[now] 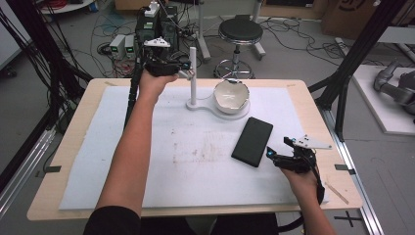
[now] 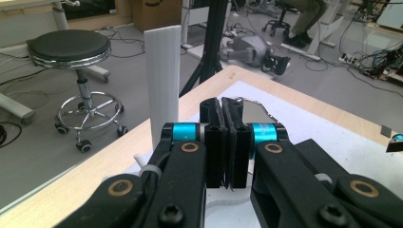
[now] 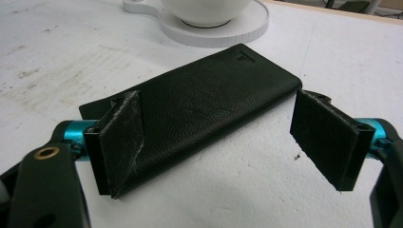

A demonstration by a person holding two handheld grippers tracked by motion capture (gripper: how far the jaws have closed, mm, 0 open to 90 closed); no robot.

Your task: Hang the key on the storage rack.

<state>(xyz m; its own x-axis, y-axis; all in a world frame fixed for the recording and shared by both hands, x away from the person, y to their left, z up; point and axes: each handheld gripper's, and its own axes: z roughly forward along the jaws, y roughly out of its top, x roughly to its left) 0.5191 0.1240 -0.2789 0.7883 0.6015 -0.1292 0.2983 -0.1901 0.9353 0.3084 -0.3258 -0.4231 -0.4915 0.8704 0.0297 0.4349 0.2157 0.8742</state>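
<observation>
A black leather case (image 1: 252,141) lies flat on the white mat, right of centre. My right gripper (image 1: 278,148) sits low at its near right corner, open, one jaw on each side of the case's near end (image 3: 204,99) without touching it. A white bowl (image 1: 231,95) rests on the round base of a white stand (image 1: 195,104) with an upright post (image 1: 193,73). My left gripper (image 1: 188,70) is held up beside the top of that post (image 2: 163,80), shut with nothing between its jaws (image 2: 222,110). The bowl (image 3: 204,9) stands beyond the case.
The white mat (image 1: 147,161) covers most of the wooden table (image 1: 73,147). On the floor behind stand a black stool (image 1: 240,32), electronics boxes (image 1: 125,46) and many cables. A black frame leg (image 1: 342,83) and a grey robot arm (image 1: 394,85) are at the right.
</observation>
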